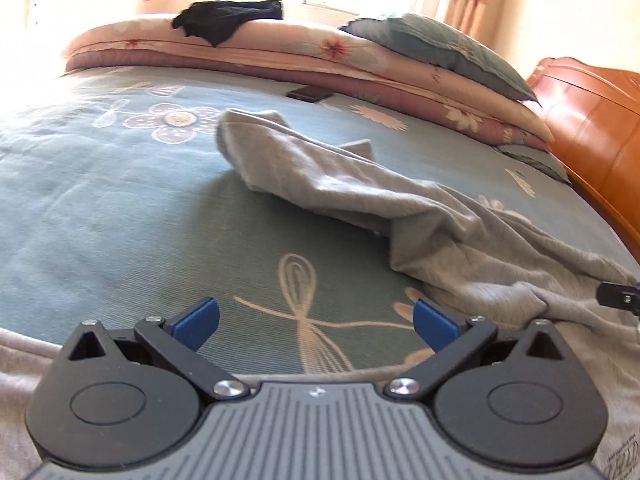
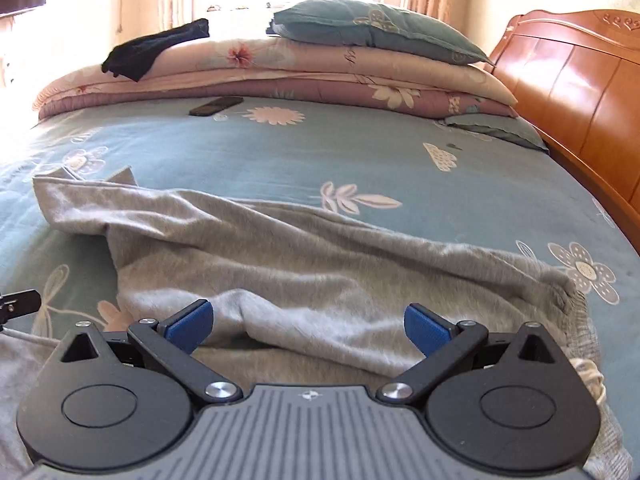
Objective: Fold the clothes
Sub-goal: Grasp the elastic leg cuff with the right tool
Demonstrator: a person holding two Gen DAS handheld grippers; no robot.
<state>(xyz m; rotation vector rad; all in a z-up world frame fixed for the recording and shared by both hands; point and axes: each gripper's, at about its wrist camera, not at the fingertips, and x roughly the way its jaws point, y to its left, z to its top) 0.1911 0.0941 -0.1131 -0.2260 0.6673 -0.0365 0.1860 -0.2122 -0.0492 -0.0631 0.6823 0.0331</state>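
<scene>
A grey pair of sweatpants [image 1: 360, 184] lies crumpled on the blue-green flowered bedspread [image 1: 100, 200], one leg stretching away to the upper left. My left gripper [image 1: 316, 324] is open, low over bare bedspread just left of the grey cloth, with nothing between its blue pads. The same sweatpants [image 2: 304, 264] fill the middle of the right wrist view, their ribbed waistband [image 2: 576, 308] at the right. Hovering over a bunched fold, my right gripper [image 2: 308, 326] stands open, holding nothing. The tip of the other gripper [image 2: 18, 304] shows at the left edge.
A stack of folded flowered quilts [image 2: 320, 76] with a green pillow [image 2: 376, 26] and a black garment [image 2: 156, 48] on top lies at the far side. A dark phone [image 2: 216, 106] rests on the bedspread. The wooden headboard [image 2: 580, 92] bounds the right.
</scene>
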